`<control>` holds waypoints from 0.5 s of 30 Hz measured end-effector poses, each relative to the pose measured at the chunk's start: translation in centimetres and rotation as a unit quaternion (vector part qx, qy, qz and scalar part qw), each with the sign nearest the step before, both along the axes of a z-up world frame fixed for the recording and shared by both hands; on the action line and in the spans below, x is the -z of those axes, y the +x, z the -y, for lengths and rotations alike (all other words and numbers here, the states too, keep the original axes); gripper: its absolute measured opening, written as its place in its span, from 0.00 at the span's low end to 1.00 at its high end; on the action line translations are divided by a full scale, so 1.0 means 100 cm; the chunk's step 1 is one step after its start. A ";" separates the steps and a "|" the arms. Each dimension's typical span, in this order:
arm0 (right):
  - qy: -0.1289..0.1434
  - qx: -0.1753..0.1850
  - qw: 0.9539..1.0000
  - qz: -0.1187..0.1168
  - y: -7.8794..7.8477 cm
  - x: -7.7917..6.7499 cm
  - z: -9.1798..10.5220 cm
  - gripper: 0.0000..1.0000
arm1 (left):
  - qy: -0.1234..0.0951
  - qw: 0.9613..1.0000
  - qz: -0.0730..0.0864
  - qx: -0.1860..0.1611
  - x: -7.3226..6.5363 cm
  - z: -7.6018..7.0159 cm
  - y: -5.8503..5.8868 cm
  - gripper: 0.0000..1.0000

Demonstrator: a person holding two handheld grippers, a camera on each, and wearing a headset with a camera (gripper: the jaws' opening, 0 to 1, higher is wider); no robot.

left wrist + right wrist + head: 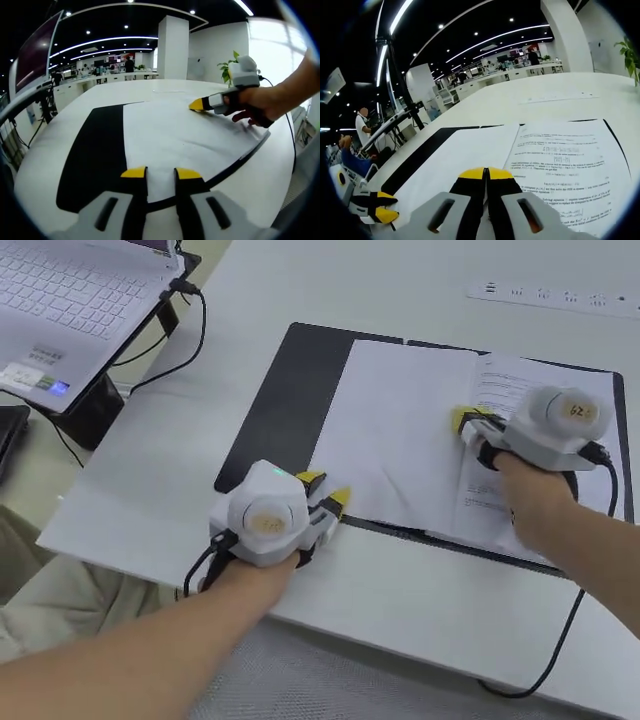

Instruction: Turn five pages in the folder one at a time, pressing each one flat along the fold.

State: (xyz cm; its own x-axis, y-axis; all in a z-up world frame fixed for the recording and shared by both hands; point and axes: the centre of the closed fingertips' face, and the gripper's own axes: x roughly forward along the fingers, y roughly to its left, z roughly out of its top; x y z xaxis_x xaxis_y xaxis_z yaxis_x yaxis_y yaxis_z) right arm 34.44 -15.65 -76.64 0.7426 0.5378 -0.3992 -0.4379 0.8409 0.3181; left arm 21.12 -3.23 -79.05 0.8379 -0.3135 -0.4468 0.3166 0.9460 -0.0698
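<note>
Black folder [290,390] open flat — fold running away, left tongs [325,488] parted, right tongs [464,420] closed.

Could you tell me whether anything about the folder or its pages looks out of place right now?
Nothing looks spilled or torn. The turned blank page seems to show faint ripples near its lower edge, so it is not fully flat yet. The right gripper, jaws shut, rests near the fold.

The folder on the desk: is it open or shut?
Open. The folder lies spread flat, its black left cover bare, with a blank page left of the fold and a printed page right of it.
</note>
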 end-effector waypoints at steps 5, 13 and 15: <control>-0.001 0.006 1.000 0.004 0.012 -0.001 0.001 0.00 | 0.000 1.000 0.001 -0.001 0.000 0.000 0.000 0.20; -0.015 0.021 1.000 0.012 0.037 -0.001 0.005 0.00 | -0.001 1.000 0.002 -0.002 -0.001 -0.001 0.000 0.20; -0.019 0.023 0.999 0.013 0.050 0.002 0.007 0.00 | -0.002 1.000 0.002 -0.003 -0.001 -0.001 0.000 0.20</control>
